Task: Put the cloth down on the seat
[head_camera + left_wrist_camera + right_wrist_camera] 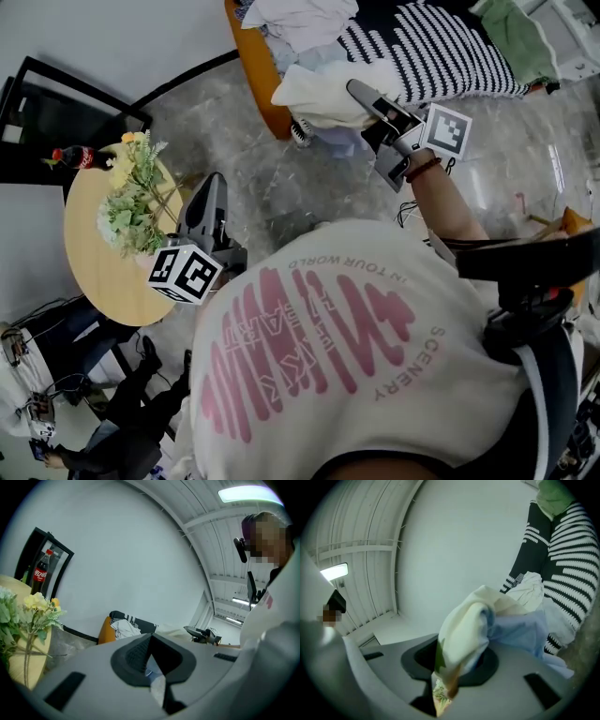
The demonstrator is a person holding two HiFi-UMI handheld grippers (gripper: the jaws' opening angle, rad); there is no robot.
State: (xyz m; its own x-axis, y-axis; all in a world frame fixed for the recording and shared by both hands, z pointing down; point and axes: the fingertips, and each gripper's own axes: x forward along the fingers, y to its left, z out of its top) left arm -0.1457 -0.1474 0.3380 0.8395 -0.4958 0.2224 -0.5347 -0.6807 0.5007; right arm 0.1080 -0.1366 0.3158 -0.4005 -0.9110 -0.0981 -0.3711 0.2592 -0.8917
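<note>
Right gripper (pixel 359 92) (pixel 459 665) grasps the cream cloth (pixel 314 94) (pixel 468 620), bunched over the clothes pile (pixel 300 19) on the orange seat (pixel 251 56), 12 o'clock in head view. Left gripper (pixel 210 187) (pixel 150 644) is clenched and empty, at 9 o'clock beside the round surface (pixel 94 253).

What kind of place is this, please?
Probably a living-room corner staged inside a large hall: an orange seat heaped with clothes, a round wooden table with flowers, and a high ribbed ceiling with strip lights.
</note>
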